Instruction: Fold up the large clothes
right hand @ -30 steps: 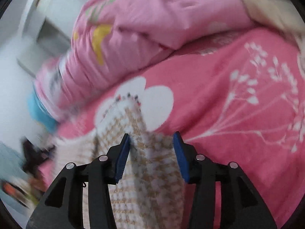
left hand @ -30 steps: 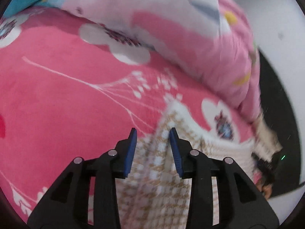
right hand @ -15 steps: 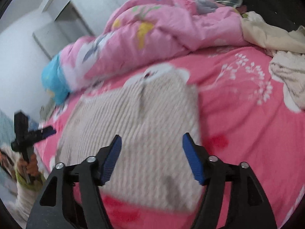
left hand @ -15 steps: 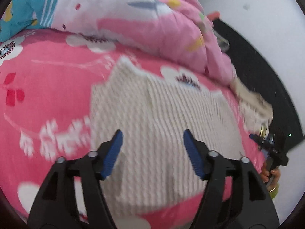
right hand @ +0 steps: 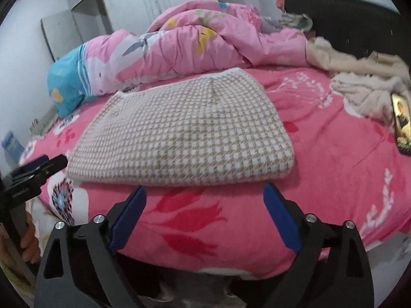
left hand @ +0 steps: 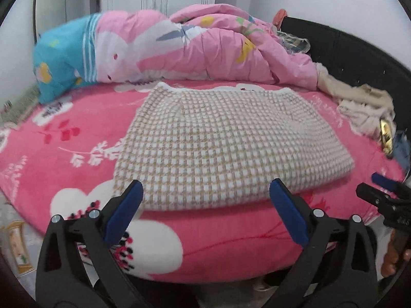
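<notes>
A beige-and-white houndstooth garment (left hand: pixel 226 146) (right hand: pixel 185 138) lies folded in a flat rectangle on the pink flowered bed (left hand: pixel 223 233). My left gripper (left hand: pixel 205 187) hangs over the bed's near edge, just short of the garment's front fold. Its jaws are opening wide and nothing is between them. My right gripper (right hand: pixel 205 188) hovers the same way in front of the fold, its jaws also opening and empty. Each gripper shows at the edge of the other's view: the right gripper (left hand: pixel 377 186) at far right, the left gripper (right hand: pixel 43 163) at far left, each in a person's hand.
A bunched pink quilt (left hand: pixel 205 48) and a blue pillow (left hand: pixel 61 59) lie along the far side. A heap of cream clothes (right hand: pixel 364 82) and a phone (right hand: pixel 402 118) sit at the right by the black headboard (left hand: pixel 354 51). White cupboards stand behind.
Both grippers let go of the checked garment and drew back to the bed's near edge, their jaws spreading wide. The garment now lies flat and folded.
</notes>
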Motion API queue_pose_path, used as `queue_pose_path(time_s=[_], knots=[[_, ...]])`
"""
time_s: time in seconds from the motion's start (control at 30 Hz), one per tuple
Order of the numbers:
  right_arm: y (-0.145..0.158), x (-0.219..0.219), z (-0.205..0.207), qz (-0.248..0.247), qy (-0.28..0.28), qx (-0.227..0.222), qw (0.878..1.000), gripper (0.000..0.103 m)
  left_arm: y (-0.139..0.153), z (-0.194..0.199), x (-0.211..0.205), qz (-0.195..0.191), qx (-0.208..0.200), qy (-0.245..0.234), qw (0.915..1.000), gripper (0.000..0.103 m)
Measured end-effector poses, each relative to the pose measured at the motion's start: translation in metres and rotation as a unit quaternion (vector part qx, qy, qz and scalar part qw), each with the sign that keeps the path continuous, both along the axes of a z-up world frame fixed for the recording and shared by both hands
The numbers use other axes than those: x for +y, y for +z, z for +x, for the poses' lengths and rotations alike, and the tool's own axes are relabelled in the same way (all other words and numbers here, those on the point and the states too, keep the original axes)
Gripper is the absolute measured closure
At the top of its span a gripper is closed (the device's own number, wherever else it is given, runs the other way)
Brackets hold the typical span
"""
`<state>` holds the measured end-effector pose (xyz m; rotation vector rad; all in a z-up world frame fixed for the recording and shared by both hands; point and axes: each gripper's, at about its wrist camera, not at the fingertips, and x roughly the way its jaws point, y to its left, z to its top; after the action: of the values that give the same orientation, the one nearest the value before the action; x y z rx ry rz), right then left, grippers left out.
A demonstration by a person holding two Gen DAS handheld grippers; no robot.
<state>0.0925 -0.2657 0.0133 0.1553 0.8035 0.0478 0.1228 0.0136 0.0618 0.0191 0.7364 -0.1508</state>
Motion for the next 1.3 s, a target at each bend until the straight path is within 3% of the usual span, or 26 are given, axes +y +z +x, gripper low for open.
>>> queue_pose_path(time_s=[0.17, 0.23, 0.63, 0.8, 0.93, 1.3], knots=[[0.000, 0.019, -0.012, -0.030, 0.011, 0.004, 0.999, 0.011, 0.007, -0.015, -0.020, 0.081, -0.025, 0.024, 0.9961, 0.008], [-0.001, 0.024, -0.015, -0.031, 0.013, 0.005, 0.999, 0.011, 0.008, -0.020, -0.025, 0.095, -0.023, 0.027, 0.9949, 0.008], [0.005, 0.029, -0.012, -0.048, -0.002, 0.010, 0.999, 0.011, 0.005, -0.025, -0.017, 0.041, 0.002, 0.079, 0.9960, 0.008], [0.005, 0.030, -0.010, -0.051, -0.001, 0.013, 0.999, 0.011, -0.005, -0.024, -0.022, 0.045, 0.024, 0.076, 0.9958, 0.008], [0.004, 0.034, -0.008, -0.059, 0.002, 0.015, 0.998, 0.011, -0.013, -0.022, -0.023, 0.025, 0.047, 0.074, 0.9959, 0.008], [0.002, 0.040, -0.007, -0.067, 0.005, 0.022, 0.997, 0.011, -0.016, -0.023, -0.025, 0.024, 0.061, 0.069, 0.9955, 0.008]])
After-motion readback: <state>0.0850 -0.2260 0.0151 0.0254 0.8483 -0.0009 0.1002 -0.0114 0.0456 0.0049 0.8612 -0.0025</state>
